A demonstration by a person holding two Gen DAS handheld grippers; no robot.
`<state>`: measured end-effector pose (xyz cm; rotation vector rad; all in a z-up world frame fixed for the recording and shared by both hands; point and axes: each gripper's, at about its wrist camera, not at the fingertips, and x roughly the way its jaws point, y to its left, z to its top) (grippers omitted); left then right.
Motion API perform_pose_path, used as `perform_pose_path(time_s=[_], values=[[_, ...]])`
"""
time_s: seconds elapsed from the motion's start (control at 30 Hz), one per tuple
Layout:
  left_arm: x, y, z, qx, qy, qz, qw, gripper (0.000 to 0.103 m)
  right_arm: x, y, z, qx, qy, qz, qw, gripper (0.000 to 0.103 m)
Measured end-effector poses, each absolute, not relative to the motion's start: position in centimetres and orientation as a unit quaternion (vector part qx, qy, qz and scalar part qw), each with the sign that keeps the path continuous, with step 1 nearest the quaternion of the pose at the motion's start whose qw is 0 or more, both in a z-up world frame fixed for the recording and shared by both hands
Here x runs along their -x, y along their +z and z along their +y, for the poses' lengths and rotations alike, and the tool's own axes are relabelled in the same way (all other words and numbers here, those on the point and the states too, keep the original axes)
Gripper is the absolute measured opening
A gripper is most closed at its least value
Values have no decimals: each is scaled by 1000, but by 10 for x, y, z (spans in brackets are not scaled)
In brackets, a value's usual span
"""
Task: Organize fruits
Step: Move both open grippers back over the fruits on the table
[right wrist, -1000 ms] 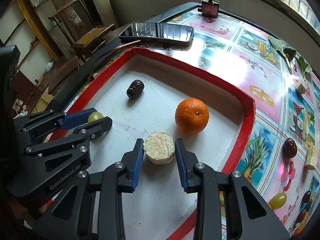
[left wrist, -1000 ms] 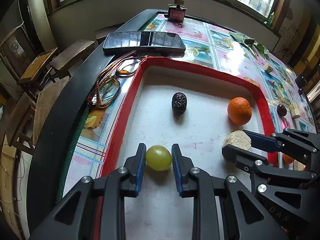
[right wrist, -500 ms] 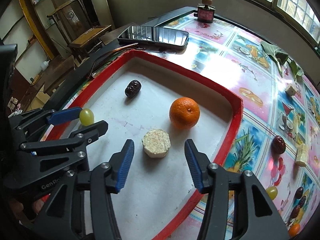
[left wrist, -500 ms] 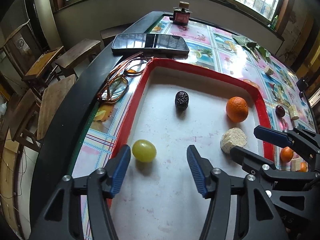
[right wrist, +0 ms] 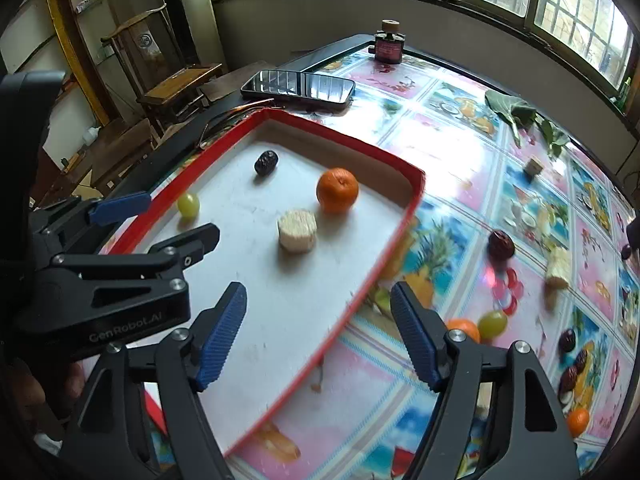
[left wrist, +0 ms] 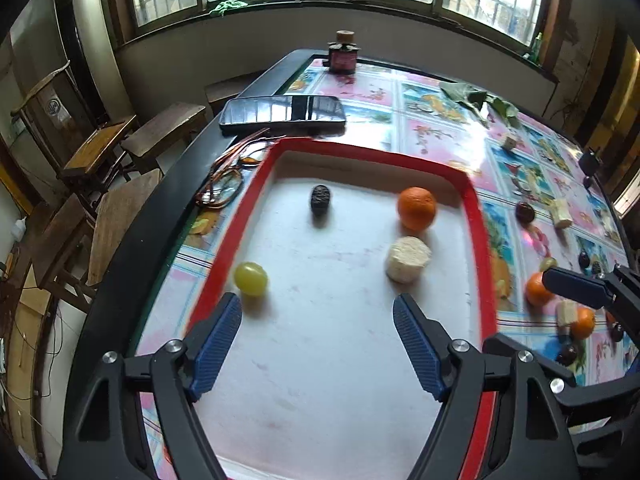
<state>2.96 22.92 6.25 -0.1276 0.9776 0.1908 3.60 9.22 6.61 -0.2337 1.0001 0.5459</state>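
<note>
A red-rimmed white tray (left wrist: pixel 478 216) (right wrist: pixel 412 200) holds a green grape (left wrist: pixel 250 278) (right wrist: pixel 188 205), a dark date (left wrist: pixel 320 199) (right wrist: pixel 266 162), an orange (left wrist: pixel 416 208) (right wrist: pixel 337 189) and a pale round slice (left wrist: pixel 408 259) (right wrist: pixel 297 230). My left gripper (left wrist: pixel 318 346) is open and empty above the tray's near part, the grape just beyond its left finger. My right gripper (right wrist: pixel 318 338) is open and empty over the tray's right rim. Loose fruit lies on the table right of the tray: an orange (right wrist: pixel 464 327), a grape (right wrist: pixel 492 322), a date (right wrist: pixel 501 244).
A phone (left wrist: pixel 283 109) and glasses (left wrist: pixel 224 184) lie beyond the tray's far left corner. A small bottle (left wrist: pixel 343 54) stands at the table's far edge. Leaves (right wrist: pixel 520 114) and more fruit pieces (right wrist: pixel 558 266) lie on the patterned tablecloth at right. Chairs stand left of the table.
Both grippers opened, letting go of the grape and the pale slice in the tray, and drew back and up. The right gripper shifted right over the tray rim.
</note>
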Motion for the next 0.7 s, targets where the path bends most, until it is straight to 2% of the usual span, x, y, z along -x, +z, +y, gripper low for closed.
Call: perform_pose_path(time_s=[0.7], values=[[2,87,52,-6,4,418,909,78,41,79,-77,44,203,462,862,79]])
